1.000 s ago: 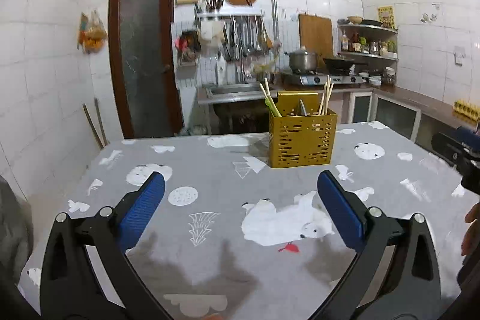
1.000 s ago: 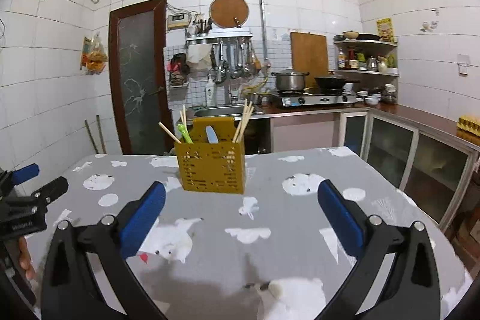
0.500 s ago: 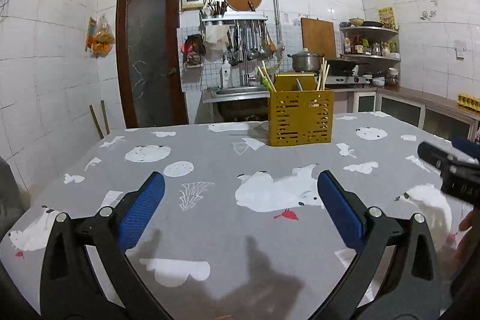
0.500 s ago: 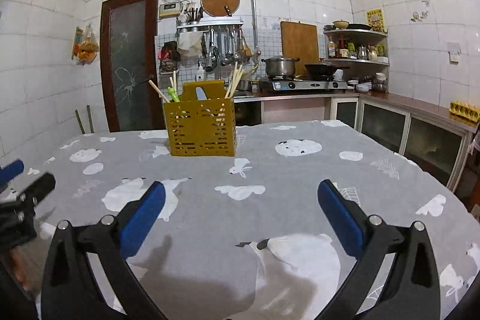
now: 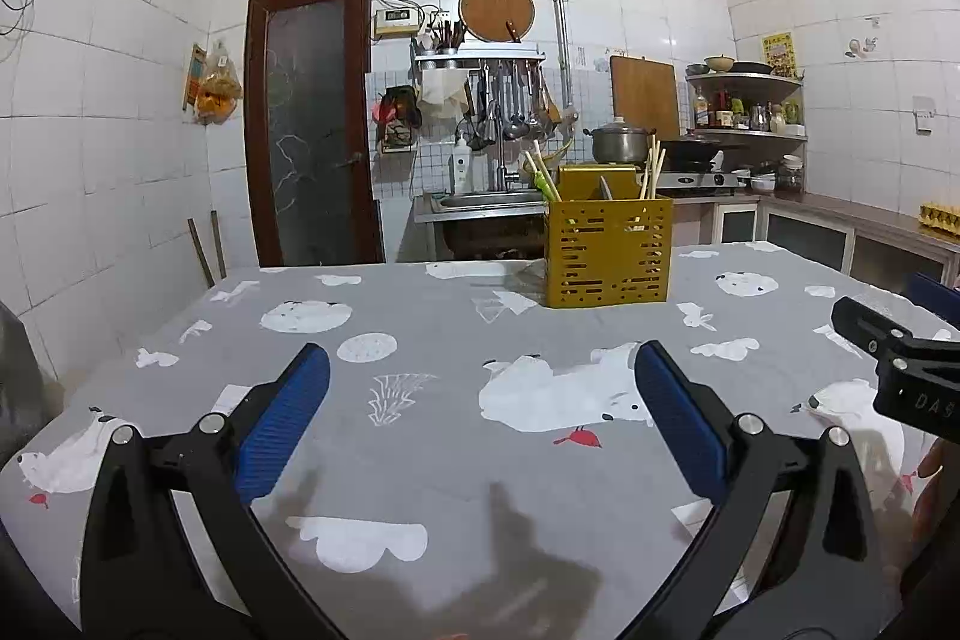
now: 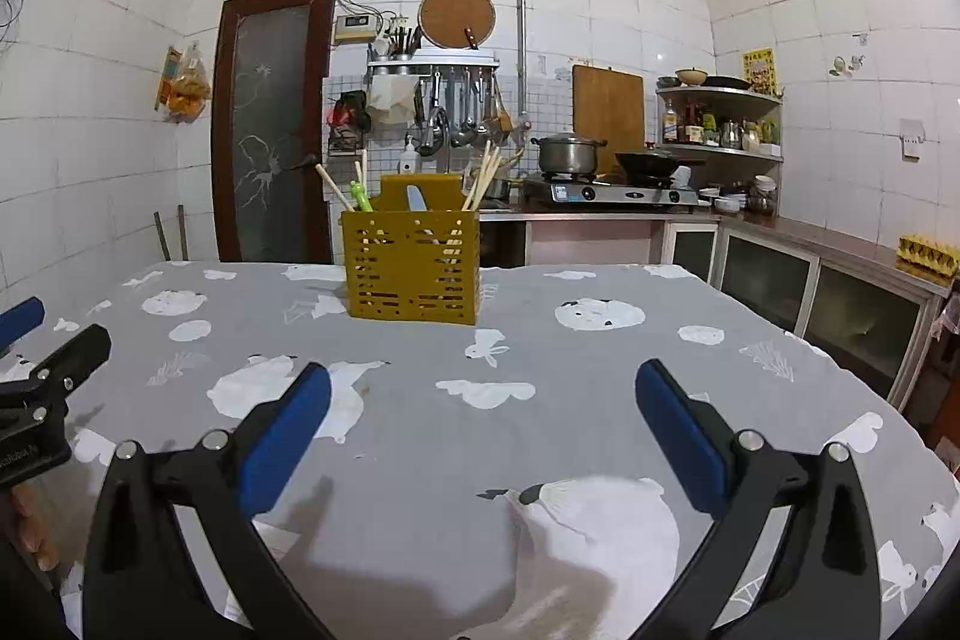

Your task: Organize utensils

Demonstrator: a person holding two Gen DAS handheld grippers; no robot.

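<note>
A yellow slotted utensil caddy (image 5: 607,251) (image 6: 411,266) stands upright toward the far side of the table, holding wooden chopsticks (image 5: 651,172) (image 6: 485,176), a green-handled utensil (image 5: 546,185) (image 6: 360,195) and a blade-like piece (image 6: 415,197). My left gripper (image 5: 480,412) is open low over the near table, nothing between its blue pads. My right gripper (image 6: 483,415) is open too, empty, well short of the caddy. Each gripper's tip shows at the edge of the other's view.
The table carries a grey cloth (image 5: 432,436) (image 6: 576,400) printed with white animals. Behind it stand a sink with hanging ladles (image 5: 504,106), a stove with a pot (image 6: 567,154) and wok, a dark door (image 5: 312,124), and low cabinets (image 6: 840,304) at right.
Both grippers have drawn back and dropped lower over the near table, so the caddy looks farther and more wall shows above. Both stay open and empty.
</note>
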